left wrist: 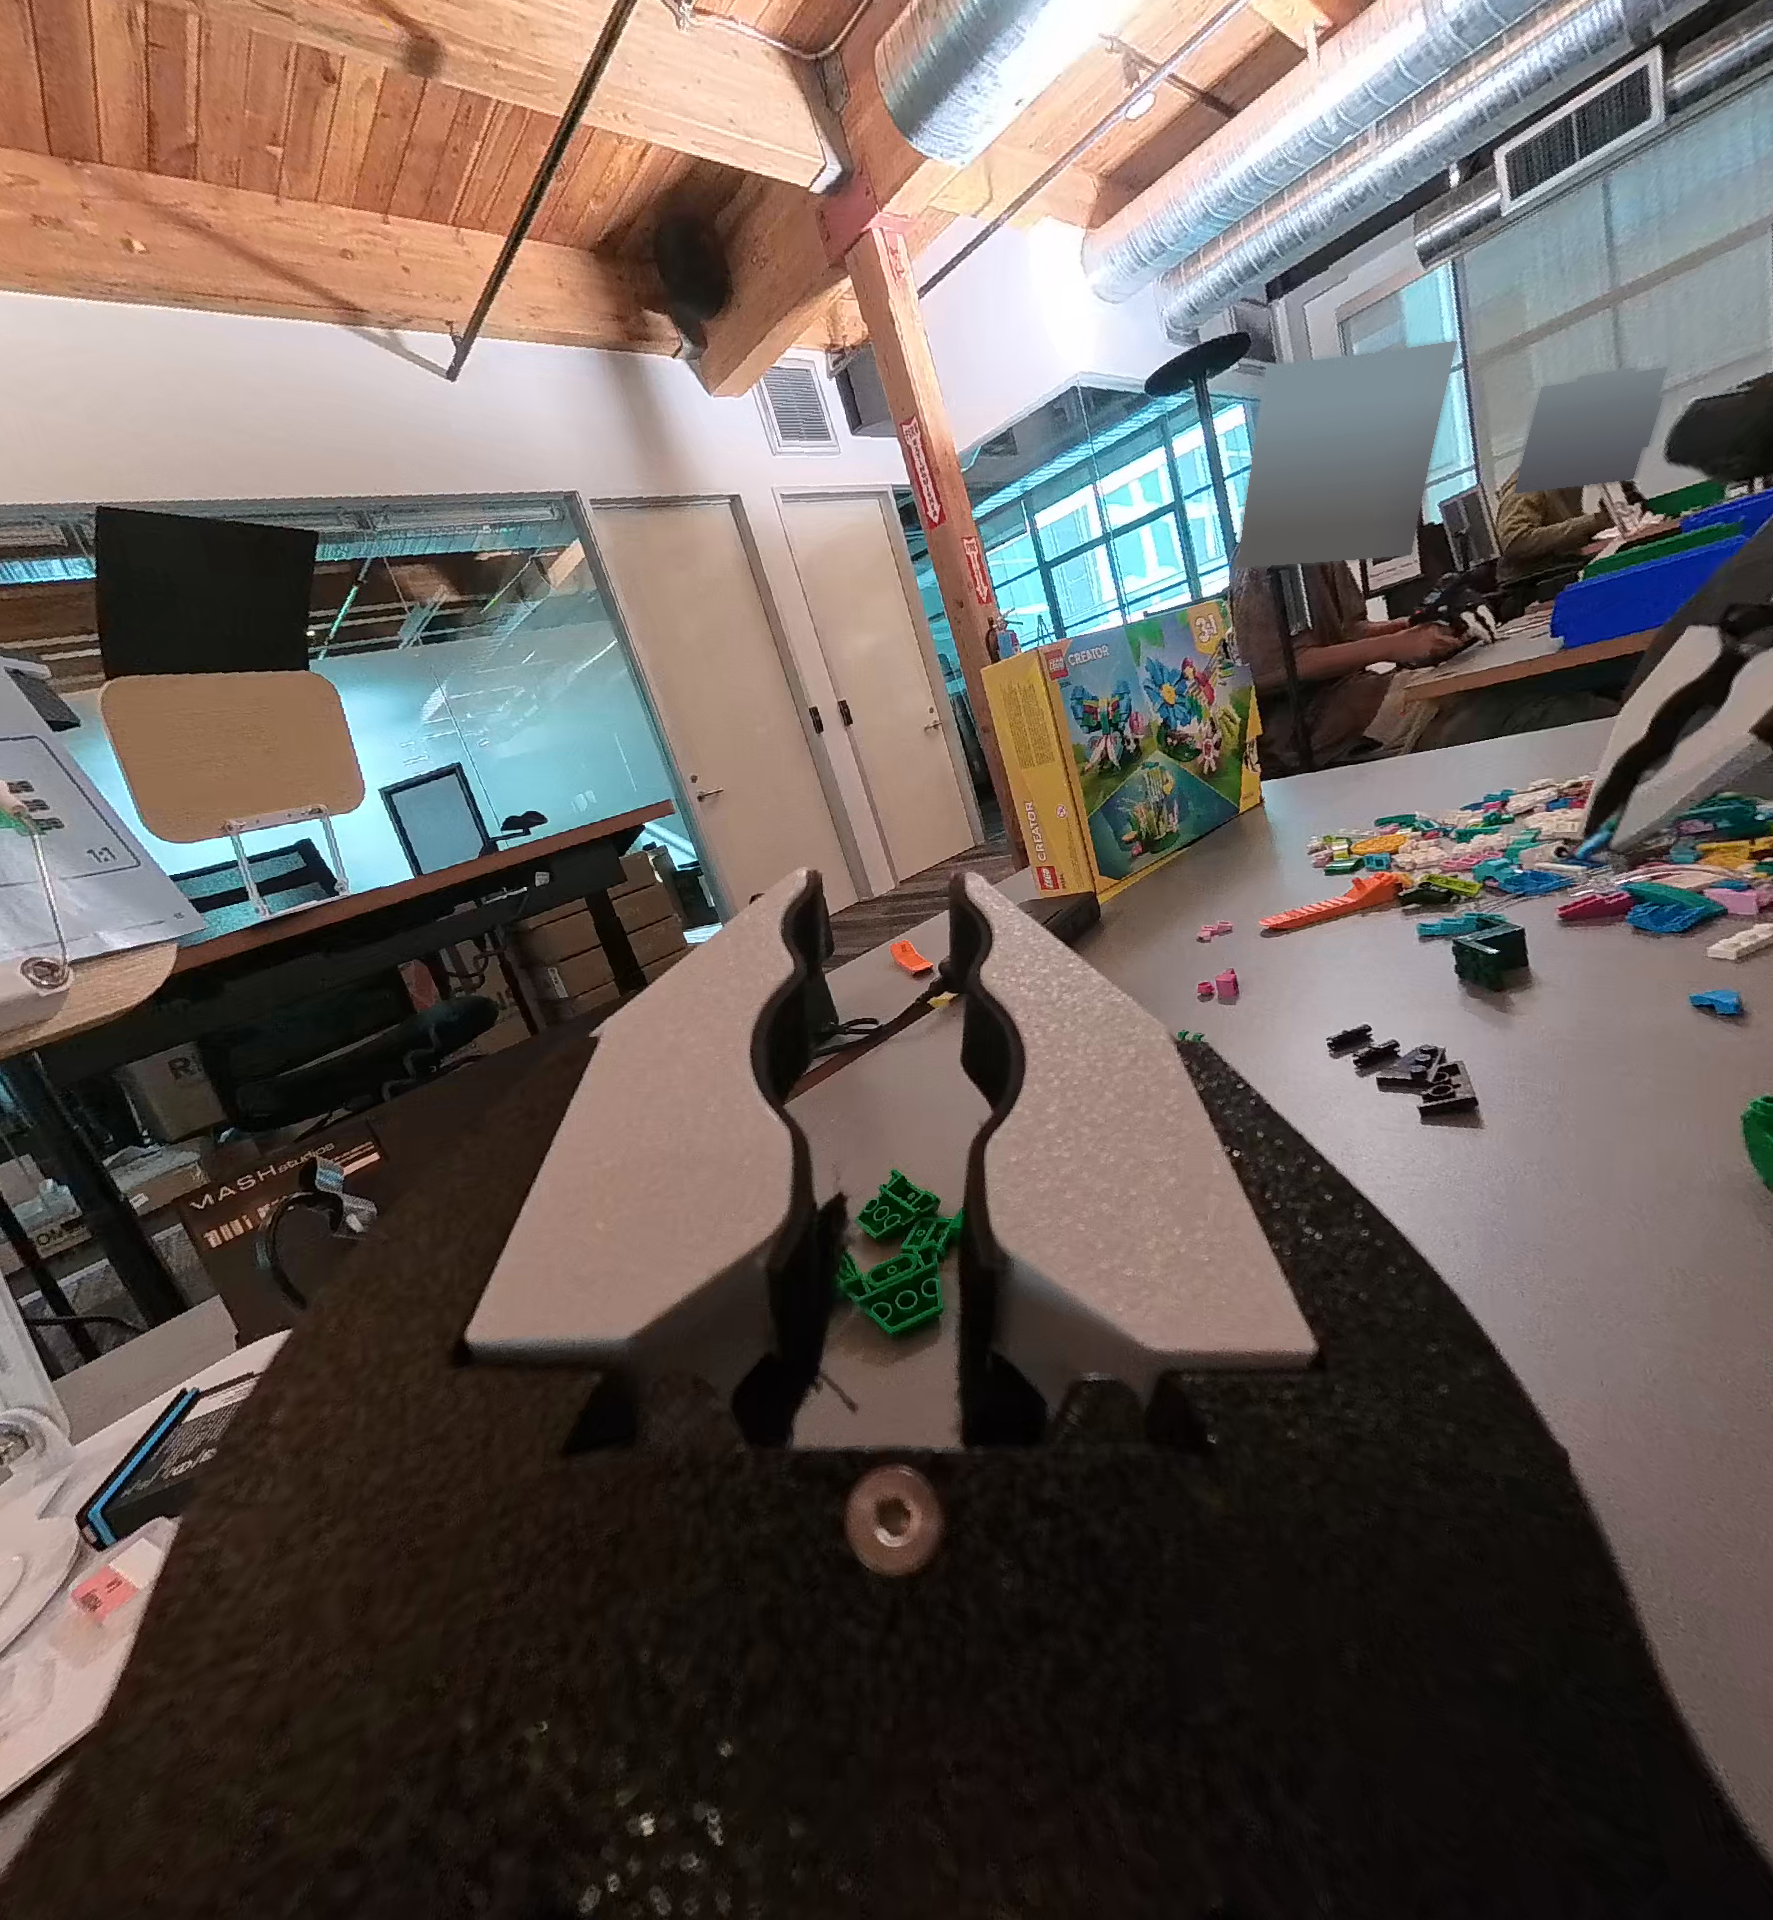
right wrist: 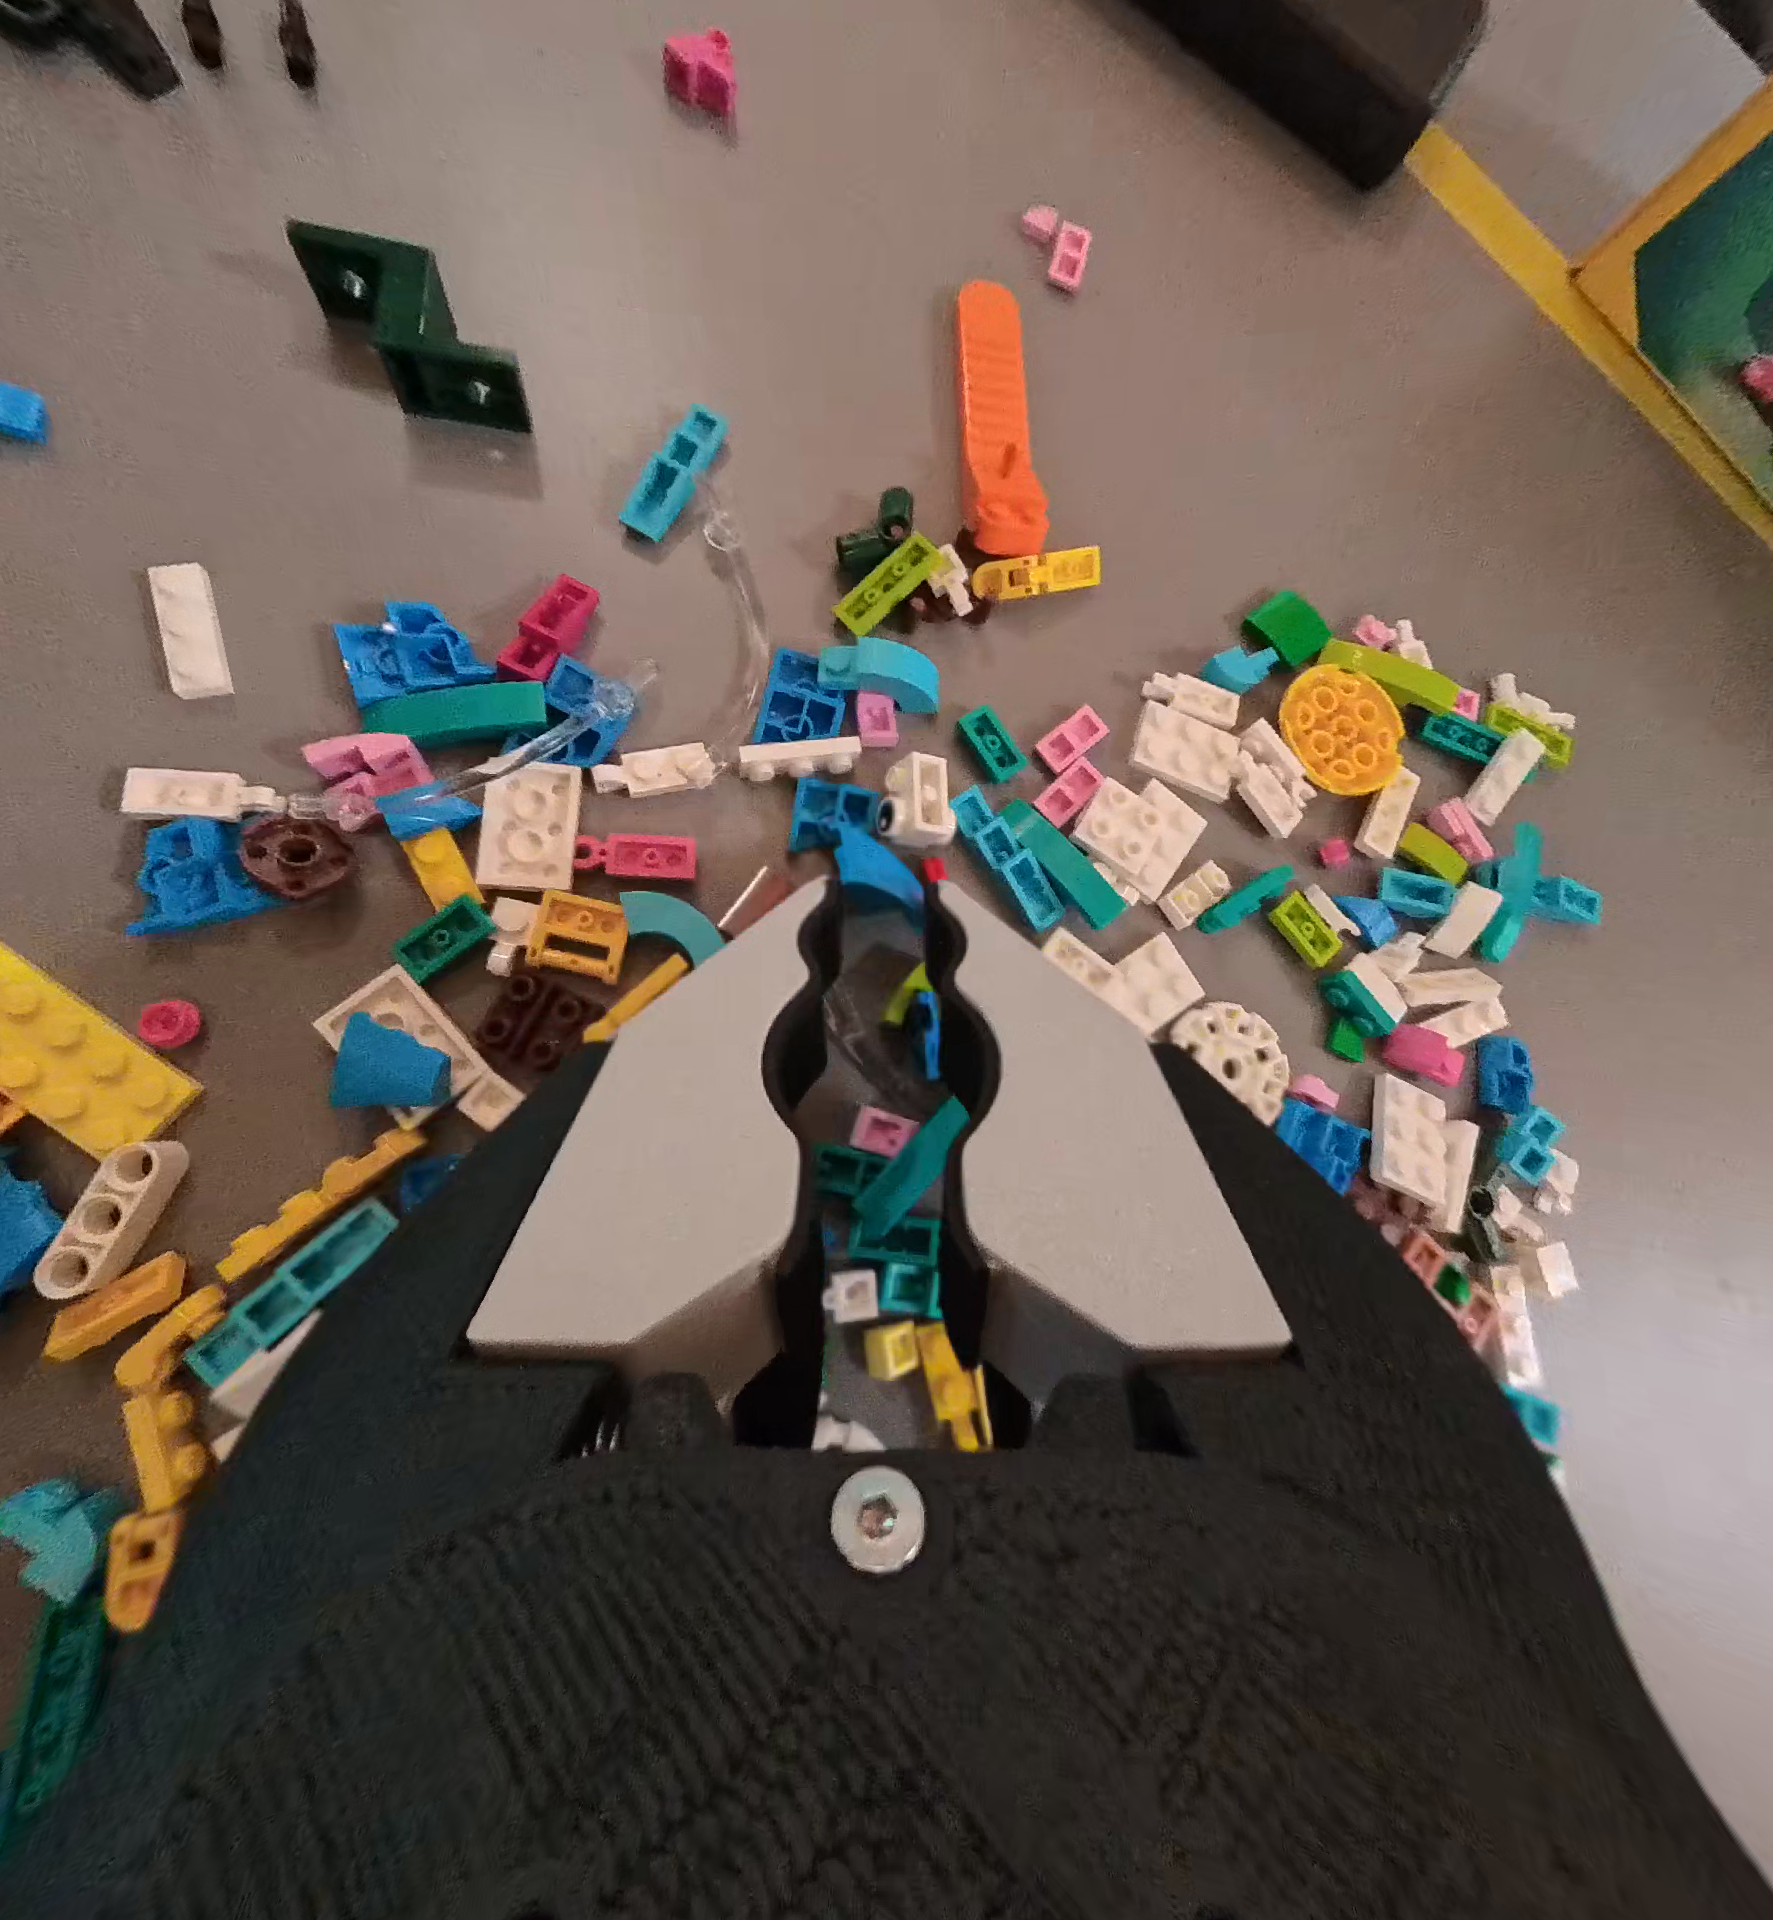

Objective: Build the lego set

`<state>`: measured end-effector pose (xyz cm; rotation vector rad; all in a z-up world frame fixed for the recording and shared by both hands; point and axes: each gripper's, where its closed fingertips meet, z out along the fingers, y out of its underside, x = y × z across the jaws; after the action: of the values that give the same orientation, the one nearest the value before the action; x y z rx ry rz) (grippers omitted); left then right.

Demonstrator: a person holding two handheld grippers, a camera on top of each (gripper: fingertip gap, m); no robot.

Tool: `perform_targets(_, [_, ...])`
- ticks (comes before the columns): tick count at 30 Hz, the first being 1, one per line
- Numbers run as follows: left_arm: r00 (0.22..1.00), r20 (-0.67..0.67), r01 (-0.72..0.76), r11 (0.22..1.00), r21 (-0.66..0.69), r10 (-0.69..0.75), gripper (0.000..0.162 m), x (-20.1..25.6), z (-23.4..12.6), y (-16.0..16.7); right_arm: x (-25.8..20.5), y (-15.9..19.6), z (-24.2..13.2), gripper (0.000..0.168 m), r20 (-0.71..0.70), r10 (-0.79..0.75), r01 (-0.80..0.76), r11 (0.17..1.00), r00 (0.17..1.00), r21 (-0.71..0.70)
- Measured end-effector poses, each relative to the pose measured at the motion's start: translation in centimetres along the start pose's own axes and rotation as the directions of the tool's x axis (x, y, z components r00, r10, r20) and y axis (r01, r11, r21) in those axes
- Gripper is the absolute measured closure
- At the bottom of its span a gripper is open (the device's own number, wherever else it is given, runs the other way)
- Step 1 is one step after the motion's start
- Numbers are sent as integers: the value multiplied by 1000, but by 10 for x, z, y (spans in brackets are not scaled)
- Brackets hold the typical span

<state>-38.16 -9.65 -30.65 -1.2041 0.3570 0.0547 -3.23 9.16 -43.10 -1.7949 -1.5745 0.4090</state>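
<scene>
Wood-beam ceiling [left wrist: 238,156], silver ducts [left wrist: 1381,177], white doors [left wrist: 778,686], glass partitions [left wrist: 508,644], grey table [left wrist: 1484,1195]

The set's yellow box [left wrist: 1121,748] and the instruction sheet [left wrist: 20,831] bear print — also a cardboard carton [left wrist: 279,1195].

A loose heap of small coloured lego pieces [right wrist: 965,790] sprawls flat beneath and ahead of the right gripper [right wrist: 882,894]; a few green pieces [left wrist: 897,1262] lie under the left gripper [left wrist: 887,914].

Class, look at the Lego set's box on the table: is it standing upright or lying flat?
Upright. The box stands on its long edge on the table, picture face vertical.
</scene>
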Motion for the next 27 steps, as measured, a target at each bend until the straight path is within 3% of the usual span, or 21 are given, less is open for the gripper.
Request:
perform_targets(5, [1000,-3,1,1000,-1,-1,141,0,0,0,-8,-10,-3,146,92,134,-140,988,987,62])
perform_targets(10, [1000,-3,4,1000,1,-4,141,0,0,0,8,7,1,150,-43,88,-90,995,995,-40])
perform_targets(14, [1000,-4,3,1000,-1,-3,141,0,0,0,10,1,-8,149,-63,91,-92,996,994,-18])
perform_targets(20, [1000,-5,4,1000,-2,-4,141,1,1,1,-49,-6,-24,149,289,65,-73,997,955,17])
perform_targets(27, [1000,-5,5,1000,-1,-5,141,0,0,1,-38,5,-19,157,167,2,10,997,986,-72])
